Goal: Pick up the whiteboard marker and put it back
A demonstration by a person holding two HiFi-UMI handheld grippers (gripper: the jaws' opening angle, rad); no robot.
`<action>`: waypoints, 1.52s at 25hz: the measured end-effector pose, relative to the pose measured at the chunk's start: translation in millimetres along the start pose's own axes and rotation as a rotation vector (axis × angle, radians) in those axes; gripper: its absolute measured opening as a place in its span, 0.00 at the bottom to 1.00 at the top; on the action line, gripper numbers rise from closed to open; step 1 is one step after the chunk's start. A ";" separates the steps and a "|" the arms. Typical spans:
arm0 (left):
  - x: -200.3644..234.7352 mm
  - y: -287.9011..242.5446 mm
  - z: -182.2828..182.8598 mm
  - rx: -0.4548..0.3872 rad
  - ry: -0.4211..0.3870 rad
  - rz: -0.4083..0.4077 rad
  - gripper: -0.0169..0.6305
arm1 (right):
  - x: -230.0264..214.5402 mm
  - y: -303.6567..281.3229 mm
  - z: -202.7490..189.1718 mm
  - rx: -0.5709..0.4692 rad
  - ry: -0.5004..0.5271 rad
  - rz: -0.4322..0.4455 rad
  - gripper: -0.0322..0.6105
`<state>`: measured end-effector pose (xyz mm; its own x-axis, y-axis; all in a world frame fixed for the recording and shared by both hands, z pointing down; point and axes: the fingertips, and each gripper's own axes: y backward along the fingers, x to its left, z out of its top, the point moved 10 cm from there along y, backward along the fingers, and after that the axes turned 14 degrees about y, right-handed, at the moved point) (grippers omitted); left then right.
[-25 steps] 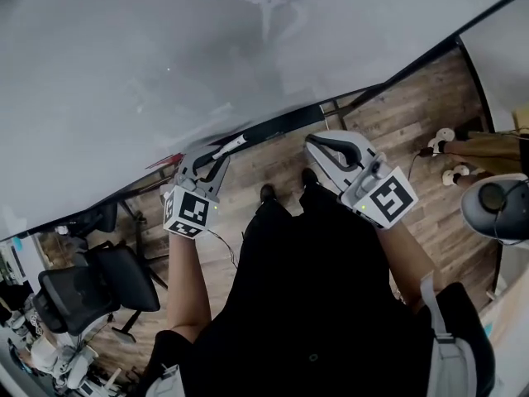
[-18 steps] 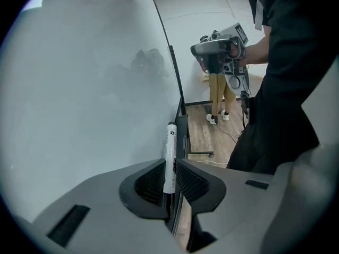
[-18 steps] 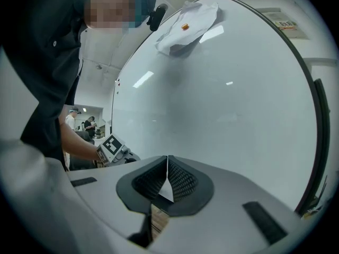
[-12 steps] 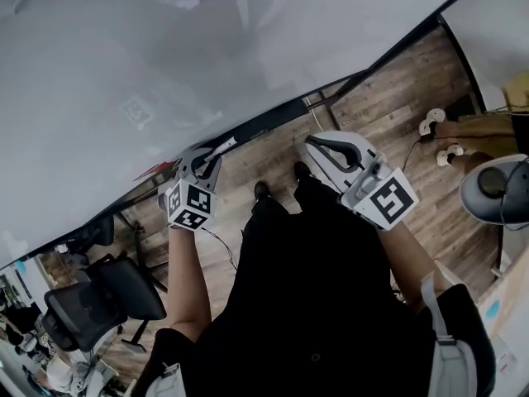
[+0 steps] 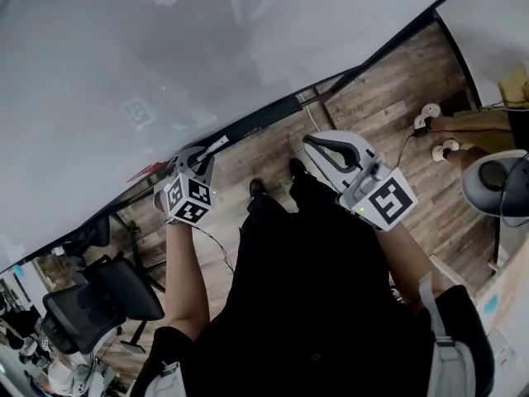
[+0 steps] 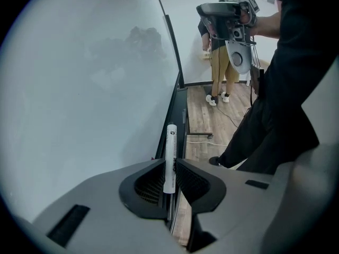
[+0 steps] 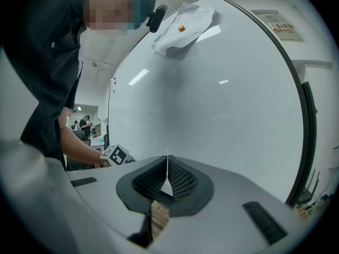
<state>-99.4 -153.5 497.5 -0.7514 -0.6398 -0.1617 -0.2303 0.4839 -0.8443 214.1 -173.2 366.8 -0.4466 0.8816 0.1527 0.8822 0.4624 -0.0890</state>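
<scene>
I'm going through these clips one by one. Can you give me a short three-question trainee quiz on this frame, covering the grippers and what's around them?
1. True or false: the right gripper has its jaws together with nothing between them.
2. What is clamped in the left gripper? A) a white marker B) an eraser C) nothing
3. Short answer: which large surface fills the right gripper view?

Key: 1 true. 2 A. 3 the whiteboard.
</scene>
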 end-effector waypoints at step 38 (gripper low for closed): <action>-13.6 45.4 17.9 -0.204 0.196 0.024 0.10 | 0.6 -30.9 6.8 -0.065 0.022 0.172 0.08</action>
<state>-88.6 -133.5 452.2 -0.8588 -0.5087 -0.0613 -0.3160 0.6201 -0.7180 185.5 -186.3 362.9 -0.2858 0.9444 0.1622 0.9533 0.2975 -0.0523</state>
